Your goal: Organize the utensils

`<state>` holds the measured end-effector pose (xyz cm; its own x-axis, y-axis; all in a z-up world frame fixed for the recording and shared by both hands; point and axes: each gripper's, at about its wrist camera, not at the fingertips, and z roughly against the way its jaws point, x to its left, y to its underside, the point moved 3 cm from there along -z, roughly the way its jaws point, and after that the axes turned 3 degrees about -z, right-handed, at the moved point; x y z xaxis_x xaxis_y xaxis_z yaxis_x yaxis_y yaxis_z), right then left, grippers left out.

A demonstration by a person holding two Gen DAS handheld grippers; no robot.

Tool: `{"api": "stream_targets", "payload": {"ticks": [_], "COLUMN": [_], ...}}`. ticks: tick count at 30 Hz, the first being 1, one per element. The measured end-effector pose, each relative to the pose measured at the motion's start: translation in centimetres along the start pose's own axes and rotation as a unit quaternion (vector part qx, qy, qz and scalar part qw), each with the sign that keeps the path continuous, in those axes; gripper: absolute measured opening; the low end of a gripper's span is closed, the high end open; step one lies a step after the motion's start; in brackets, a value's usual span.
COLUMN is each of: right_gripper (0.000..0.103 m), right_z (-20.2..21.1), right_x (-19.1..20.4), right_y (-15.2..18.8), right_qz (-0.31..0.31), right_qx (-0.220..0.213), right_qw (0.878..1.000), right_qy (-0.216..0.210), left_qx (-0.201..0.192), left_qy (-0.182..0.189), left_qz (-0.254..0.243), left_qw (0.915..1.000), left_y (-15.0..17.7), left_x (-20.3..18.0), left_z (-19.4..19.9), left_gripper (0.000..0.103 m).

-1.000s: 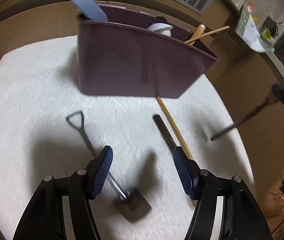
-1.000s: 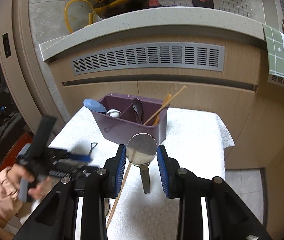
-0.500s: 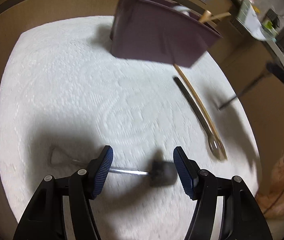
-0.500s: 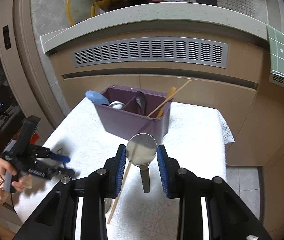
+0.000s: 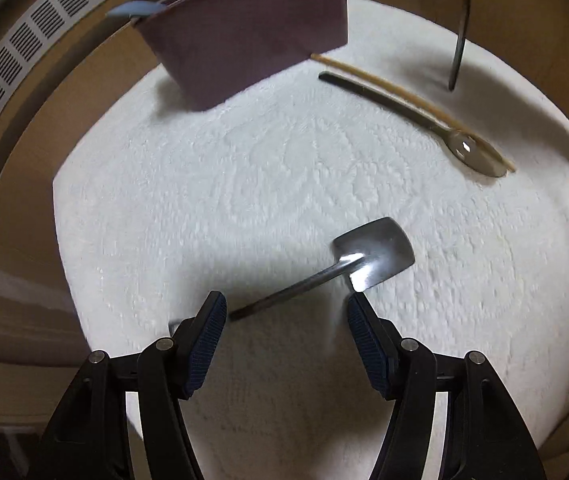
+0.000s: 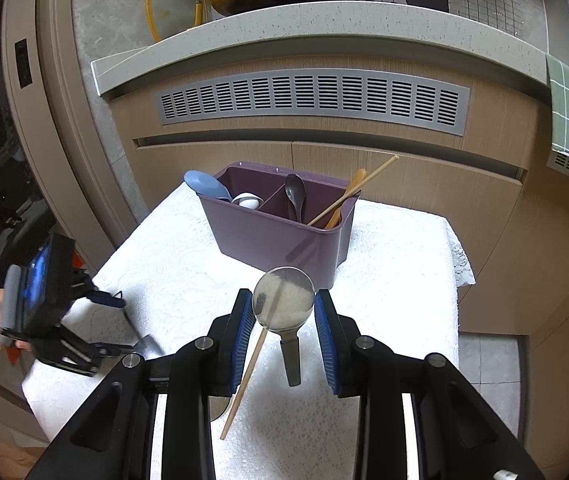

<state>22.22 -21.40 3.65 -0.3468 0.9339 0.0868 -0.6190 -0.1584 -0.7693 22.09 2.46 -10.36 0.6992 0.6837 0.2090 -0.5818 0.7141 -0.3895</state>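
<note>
nearest in the left wrist view: the left gripper (image 5: 286,326), blue-padded fingers (image 5: 204,344) spread wide, clasping nothing, hovering low over the white textured cloth (image 5: 212,184). between and just ahead of the pads, a shovel-shaped metal spoon (image 5: 372,254) flat on the cloth, thin handle running back toward the left pad; contact with the pad cannot be told. open cloth all round the spoon, with the cloth's curved edge close on the left side.

further out, a long dark-handled metal spoon (image 5: 416,110) lying beside a single wooden chopstick (image 5: 404,96), the two touching near the bowl, both pointing at the purple plastic utensil caddy (image 5: 252,40). free cloth between these and the shovel spoon.

in the right wrist view: the right gripper (image 6: 284,314) held above the cloth, pads closed on the round metal spoon (image 6: 283,300), bowl upward, handle hanging down. beyond, the caddy near the cloth's far edge, two compartments seen: a pale blue spoon (image 6: 204,186) and a white spoon (image 6: 247,201) in the left one; a dark spoon (image 6: 295,196), one chopstick and one wooden piece in the right one. bare cloth to the caddy's right, up to the lace edge.
</note>
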Motion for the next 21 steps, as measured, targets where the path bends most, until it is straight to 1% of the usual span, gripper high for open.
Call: {"api": "stream_targets", "payload": {"ticks": [3, 4, 5, 7, 9, 10, 12, 14, 16, 18, 21], "right_gripper": [0.029, 0.029, 0.029, 0.029, 0.029, 0.029, 0.029, 0.029, 0.029, 0.029, 0.029], "right_z": [-0.2, -0.2, -0.3, -0.3, -0.1, 0.0, 0.1, -0.1, -0.4, -0.5, -0.3], "right_x": [-0.1, -0.1, -0.2, -0.3, -0.4, -0.4, -0.6, -0.9, -0.9, -0.8, -0.2], "right_y": [-0.1, -0.1, -0.1, 0.0, 0.0, 0.0, 0.1, 0.1, 0.0, -0.1, -0.1], "right_qz": [-0.001, -0.001, -0.002, -0.003, -0.003, -0.001, 0.000, -0.005, -0.010, -0.011, -0.001], "right_qx": [0.001, 0.002, 0.002, 0.003, 0.003, 0.002, 0.001, 0.001, -0.001, -0.001, 0.000], "right_qw": [1.000, 1.000, 1.000, 1.000, 1.000, 1.000, 1.000, 1.000, 1.000, 1.000, 1.000], "right_qy": [0.000, 0.000, 0.000, 0.000, 0.000, 0.000, 0.002, -0.001, -0.003, -0.005, -0.006], "left_qx": [-0.019, -0.025, -0.029, -0.028, -0.024, -0.022, -0.016, -0.015, -0.025, -0.033, -0.041], "left_qy": [-0.002, 0.004, 0.015, 0.050, 0.075, 0.078, 0.075, 0.067, 0.072, 0.071, 0.053], "left_qz": [0.011, 0.019, 0.034, 0.065, 0.069, 0.065, 0.060, 0.066, 0.072, 0.055, 0.012], "left_qw": [0.9998, 0.9995, 0.9989, 0.9962, 0.9945, 0.9946, 0.9952, 0.9954, 0.9945, 0.9954, 0.9977], "left_y": [-1.5, -2.0, -2.5, -3.2, -3.2, -3.4, -2.8, -2.4, -2.4, -2.9, -4.5], "left_x": [0.2, 0.3, 0.6, 1.1, 1.2, 0.8, 0.7, 0.7, 0.7, 0.1, -1.1], "left_z": [-0.6, -0.9, -1.2, -1.8, -1.9, -2.1, -1.7, -1.4, -1.0, -0.8, -1.0], "left_gripper": [0.064, 0.064, 0.064, 0.064, 0.063, 0.063, 0.063, 0.063, 0.063, 0.063, 0.063]}}
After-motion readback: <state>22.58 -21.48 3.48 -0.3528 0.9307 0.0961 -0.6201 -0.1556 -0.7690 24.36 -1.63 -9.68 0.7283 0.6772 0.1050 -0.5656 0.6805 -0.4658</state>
